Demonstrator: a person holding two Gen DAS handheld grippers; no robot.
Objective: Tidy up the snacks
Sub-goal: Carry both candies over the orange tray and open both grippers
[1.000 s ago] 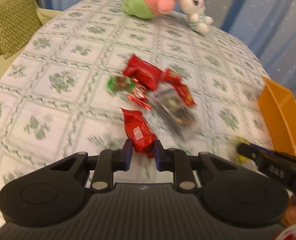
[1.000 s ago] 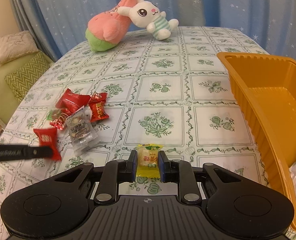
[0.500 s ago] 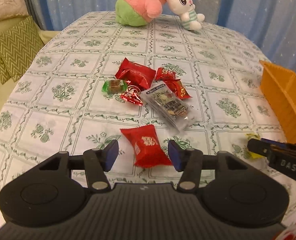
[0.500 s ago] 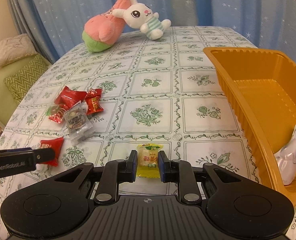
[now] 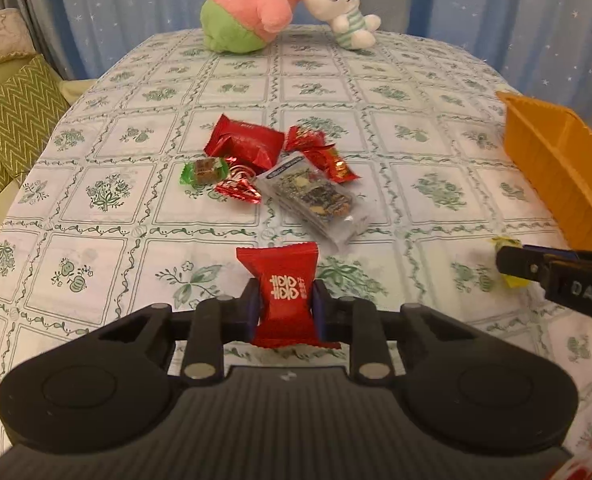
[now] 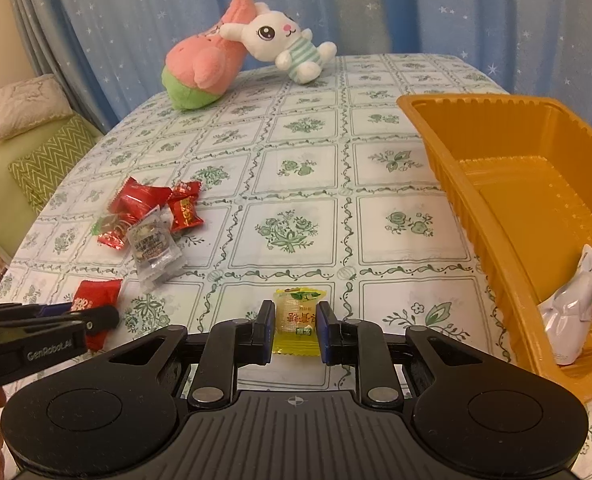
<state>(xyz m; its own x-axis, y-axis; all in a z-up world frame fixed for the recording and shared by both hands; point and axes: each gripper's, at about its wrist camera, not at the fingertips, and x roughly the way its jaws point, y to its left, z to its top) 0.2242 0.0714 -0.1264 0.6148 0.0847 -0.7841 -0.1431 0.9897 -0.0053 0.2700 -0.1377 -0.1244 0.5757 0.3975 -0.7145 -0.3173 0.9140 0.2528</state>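
Home; curtains (image 6: 416, 4), sofa cushion (image 5: 11, 120), plush toys (image 6: 215, 64).

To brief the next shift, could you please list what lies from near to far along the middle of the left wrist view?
left gripper → red snack packet → clear nut packet → large red packet → pink-and-green plush.

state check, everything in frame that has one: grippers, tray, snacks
left gripper: shut on red packet
right gripper: shut on yellow candy
orange tray: on the table, mostly bare, a white wrapped snack at its near end
loose snack pile: lying on tablecloth, untouched
plush toys: tipped over, leaning together
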